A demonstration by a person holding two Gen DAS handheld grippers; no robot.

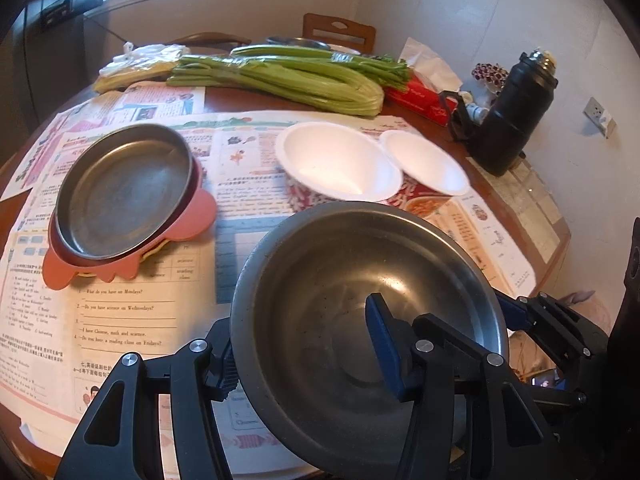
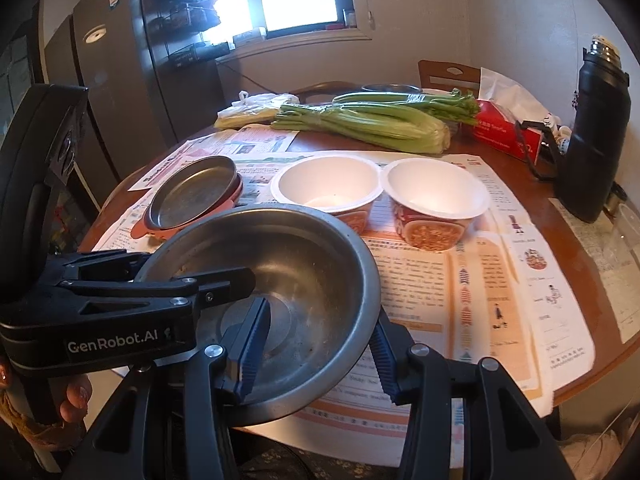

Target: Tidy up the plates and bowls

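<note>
Steel bowl (image 1: 360, 300) — held above the near edge of the desk (image 2: 532, 208), at 6 o'clock in both views. Left tool (image 1: 308, 344) clamped on its left rim, one finger inside, one outside. Right tool (image 2: 316, 354) clamped likewise on the right rim.

Around:
- Steel plate (image 1: 124, 192) on a pink plate (image 1: 192, 216), 10 o'clock, on newspaper (image 1: 132, 312).
- Two white-lined paper bowls (image 2: 326, 188) (image 2: 434, 196), touching, 12 to 1 o'clock — directly beyond the held bowl.
- Celery (image 2: 360, 120), far side.
- Red tissue box (image 2: 504, 132) and black flask (image 2: 596, 128), 2 o'clock.
</note>
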